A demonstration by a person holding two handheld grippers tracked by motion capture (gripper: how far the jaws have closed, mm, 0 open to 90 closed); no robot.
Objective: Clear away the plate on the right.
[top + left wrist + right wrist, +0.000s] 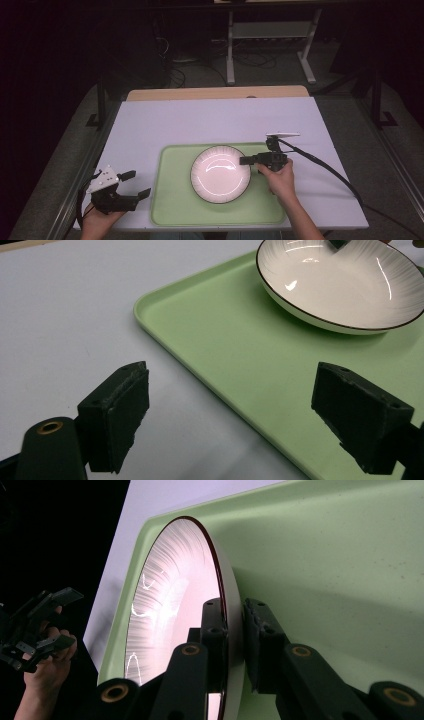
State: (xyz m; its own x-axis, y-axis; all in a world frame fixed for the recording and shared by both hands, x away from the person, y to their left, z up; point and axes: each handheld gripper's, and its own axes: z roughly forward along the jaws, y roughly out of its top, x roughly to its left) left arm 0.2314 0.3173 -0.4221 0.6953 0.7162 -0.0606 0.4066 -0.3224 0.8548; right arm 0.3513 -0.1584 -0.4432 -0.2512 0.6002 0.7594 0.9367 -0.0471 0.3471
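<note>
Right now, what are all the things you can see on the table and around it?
tray: one, light green, on the near middle of the table
bowl: one, white with dark rim, on the tray
table: one, white top with a wooden strip at the far edge
left claw: one, black, open, over the table left of the tray
right claw: one, black, shut on the bowl's right rim
hands: two, each holding a claw
</note>
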